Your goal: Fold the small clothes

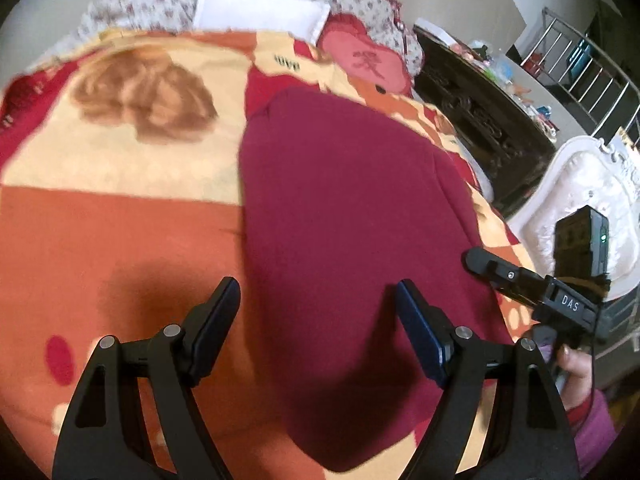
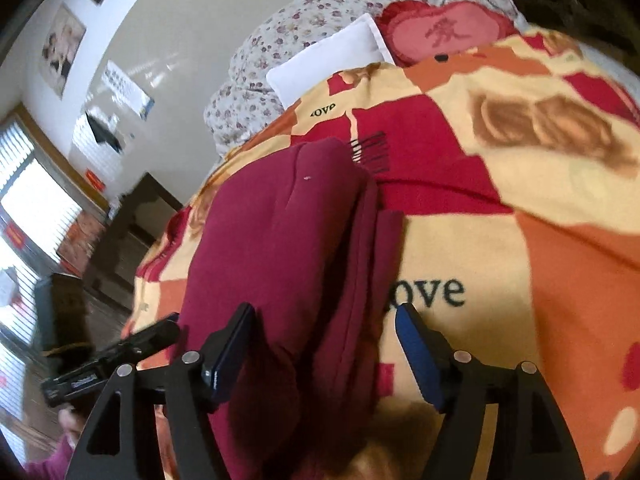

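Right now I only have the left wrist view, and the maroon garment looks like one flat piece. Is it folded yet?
Observer: Yes. In the right wrist view the maroon garment shows stacked layers along its right edge.
Operator: Is the right gripper open?
Observer: The right gripper is open, with one finger over the garment and the other over the blanket.
Operator: Is anything sticking out?
Observer: A narrow strip of the same cloth pokes out beside the layers, near the word "love" printed on the blanket.
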